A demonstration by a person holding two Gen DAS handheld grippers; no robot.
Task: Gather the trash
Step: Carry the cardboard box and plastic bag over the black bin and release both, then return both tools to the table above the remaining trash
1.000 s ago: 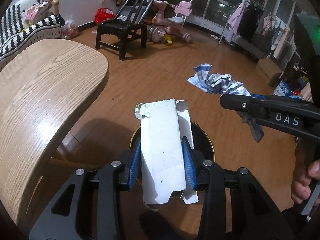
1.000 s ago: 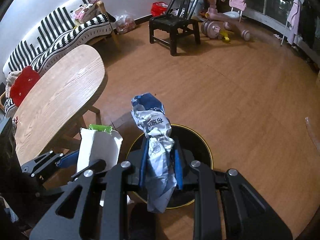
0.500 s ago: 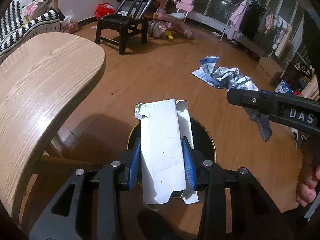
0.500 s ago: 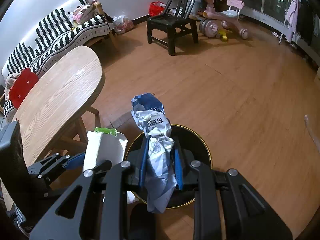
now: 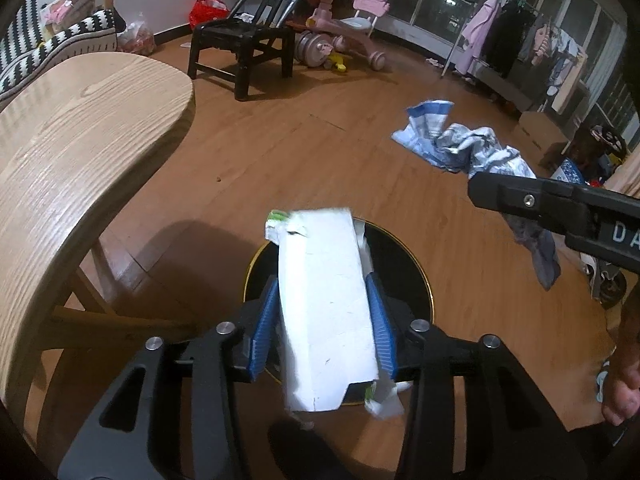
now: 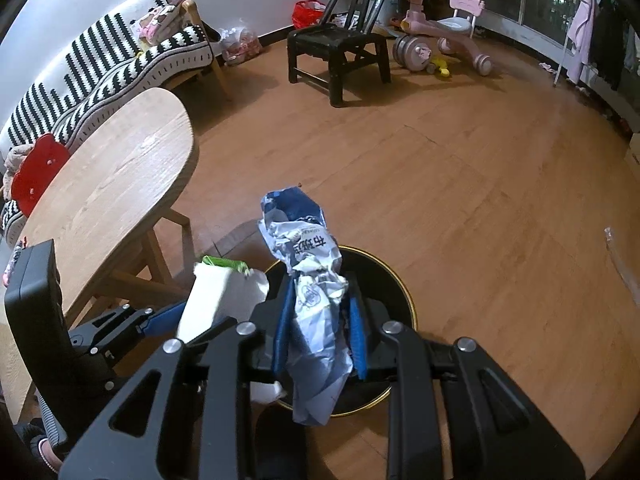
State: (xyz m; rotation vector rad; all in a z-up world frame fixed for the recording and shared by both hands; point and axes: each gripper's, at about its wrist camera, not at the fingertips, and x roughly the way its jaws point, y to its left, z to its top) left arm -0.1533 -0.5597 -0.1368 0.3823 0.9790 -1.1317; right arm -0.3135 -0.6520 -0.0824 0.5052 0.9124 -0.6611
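Note:
My left gripper point(image 5: 322, 312) is shut on a flattened white carton point(image 5: 326, 304) with a green torn top, held above a round black bin with a gold rim point(image 5: 416, 268). My right gripper point(image 6: 320, 320) is shut on a crumpled blue-and-white wrapper point(image 6: 312, 280), also held over the bin point(image 6: 396, 280). In the left wrist view the wrapper point(image 5: 460, 144) hangs from the right gripper at the right. In the right wrist view the carton point(image 6: 220, 296) and the left gripper point(image 6: 160, 320) show at the left, beside the bin.
A light wooden oval table point(image 5: 76, 136) stands at the left, close to the bin; its legs point(image 6: 168, 256) reach toward it. A black chair point(image 6: 336, 44), a pink tricycle point(image 6: 440, 40) and a striped sofa point(image 6: 100, 72) stand at the back on the wooden floor.
Both grippers have drifted slightly, still holding their trash over the bin. The table has slid further left in the left wrist view, and the carton sits closer to the bin in the right wrist view.

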